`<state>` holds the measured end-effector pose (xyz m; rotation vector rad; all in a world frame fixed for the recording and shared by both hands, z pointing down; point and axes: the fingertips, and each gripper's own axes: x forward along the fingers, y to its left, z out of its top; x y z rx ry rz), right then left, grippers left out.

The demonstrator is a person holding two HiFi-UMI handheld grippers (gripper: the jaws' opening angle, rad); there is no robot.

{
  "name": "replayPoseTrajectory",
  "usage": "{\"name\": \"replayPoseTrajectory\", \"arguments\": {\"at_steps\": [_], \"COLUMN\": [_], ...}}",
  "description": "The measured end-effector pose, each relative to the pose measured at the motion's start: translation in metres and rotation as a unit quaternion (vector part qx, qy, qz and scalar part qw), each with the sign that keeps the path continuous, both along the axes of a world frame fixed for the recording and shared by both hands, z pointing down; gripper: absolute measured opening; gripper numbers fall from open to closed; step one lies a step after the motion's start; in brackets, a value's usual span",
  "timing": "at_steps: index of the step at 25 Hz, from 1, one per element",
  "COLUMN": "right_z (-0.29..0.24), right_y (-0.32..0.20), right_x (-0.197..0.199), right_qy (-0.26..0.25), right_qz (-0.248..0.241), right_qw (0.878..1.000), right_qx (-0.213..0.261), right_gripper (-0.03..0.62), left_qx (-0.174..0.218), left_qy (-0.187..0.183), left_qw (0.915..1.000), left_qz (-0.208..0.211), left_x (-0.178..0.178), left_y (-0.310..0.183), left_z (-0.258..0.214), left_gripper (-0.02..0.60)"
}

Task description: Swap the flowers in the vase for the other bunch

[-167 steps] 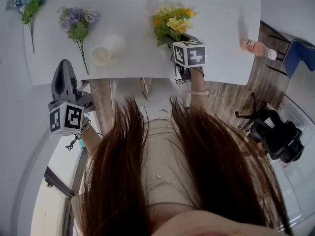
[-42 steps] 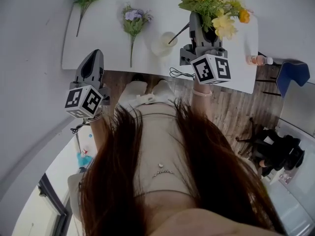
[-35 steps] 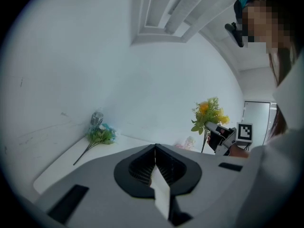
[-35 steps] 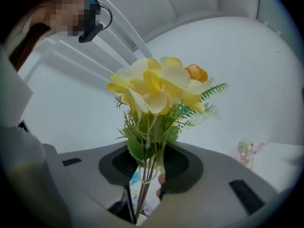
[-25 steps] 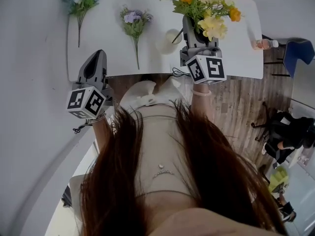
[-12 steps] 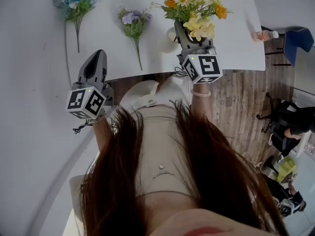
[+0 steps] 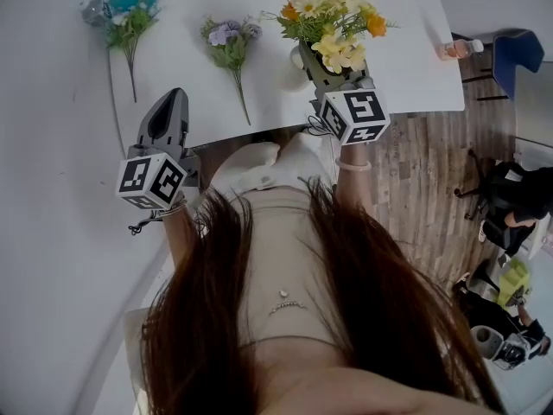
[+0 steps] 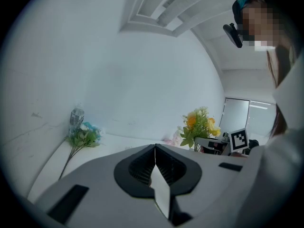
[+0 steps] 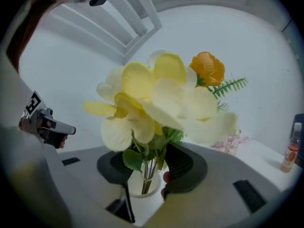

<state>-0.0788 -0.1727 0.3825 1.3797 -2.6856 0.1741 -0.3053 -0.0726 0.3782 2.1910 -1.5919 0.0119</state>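
The yellow and orange bunch stands upright with its stems down in the white vase, close in front in the right gripper view. My right gripper is at the vase. Its jaws have just been opening and stand apart on either side of the stems without pressing them. A purple bunch lies flat on the white table, left of the vase. My left gripper is shut and empty, held off the table's near left corner.
A teal and white bunch lies at the table's far left, with a clear bottle beside it. A small orange bottle stands at the right edge. A blue chair is beyond it, over wooden floor.
My right gripper has come down with the yellow bunch over the white vase, and the stems now stand inside it. The left gripper has hardly moved.
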Motion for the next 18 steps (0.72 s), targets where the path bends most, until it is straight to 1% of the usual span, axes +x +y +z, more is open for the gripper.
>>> {"name": "replayPoseTrajectory", "arguments": {"at_steps": [5, 11, 18], "right_z": [0.006, 0.012, 0.021], "right_y": [0.003, 0.006, 0.006], "right_x": [0.0, -0.004, 0.0], "right_qy": [0.005, 0.02, 0.04], "right_qz": [-0.006, -0.025, -0.039], "right_qw": [1.0, 0.998, 0.996], "right_qx": [-0.021, -0.046, -0.074], "right_gripper": [0.172, 0.191, 0.222], "left_qx": [0.004, 0.01, 0.009], "left_qy": [0.004, 0.009, 0.01], "left_qw": [0.9999, 0.9997, 0.9997], "left_qz": [0.011, 0.02, 0.02], "left_x": [0.004, 0.011, 0.018], "left_y": [-0.004, -0.008, -0.015], "left_z": [0.0, -0.002, -0.001], "left_gripper": [0.005, 0.005, 0.005]}}
